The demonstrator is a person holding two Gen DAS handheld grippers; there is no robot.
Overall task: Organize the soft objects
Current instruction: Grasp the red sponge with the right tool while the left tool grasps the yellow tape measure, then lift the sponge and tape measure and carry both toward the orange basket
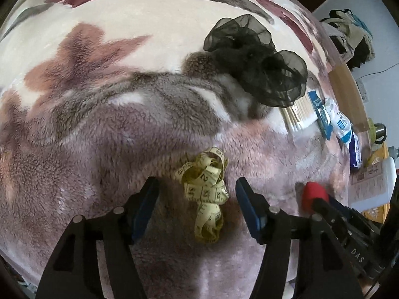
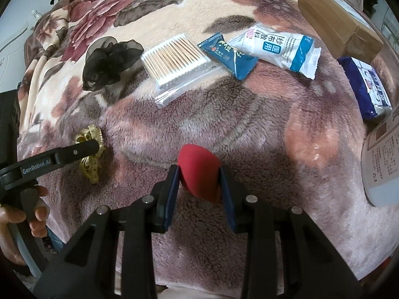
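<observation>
A crumpled yellow tape measure (image 1: 205, 194) lies on the flowered fleece blanket (image 1: 112, 129) between the open jaws of my left gripper (image 1: 197, 186), which does not touch it. It also shows in the right wrist view (image 2: 91, 154), partly hidden by the left gripper's finger. My right gripper (image 2: 199, 172) is shut on a red makeup sponge (image 2: 199, 169), also seen in the left wrist view (image 1: 314, 194). A black sheer scrunchie (image 1: 259, 62) lies farther back (image 2: 109, 59).
A bag of cotton swabs (image 2: 174, 59), a blue sachet (image 2: 229, 54), a white gauze packet (image 2: 281, 47) and a blue tissue pack (image 2: 369, 89) lie across the blanket's far part. A cardboard box (image 2: 334, 22) and a white bottle (image 2: 384, 164) are at the right.
</observation>
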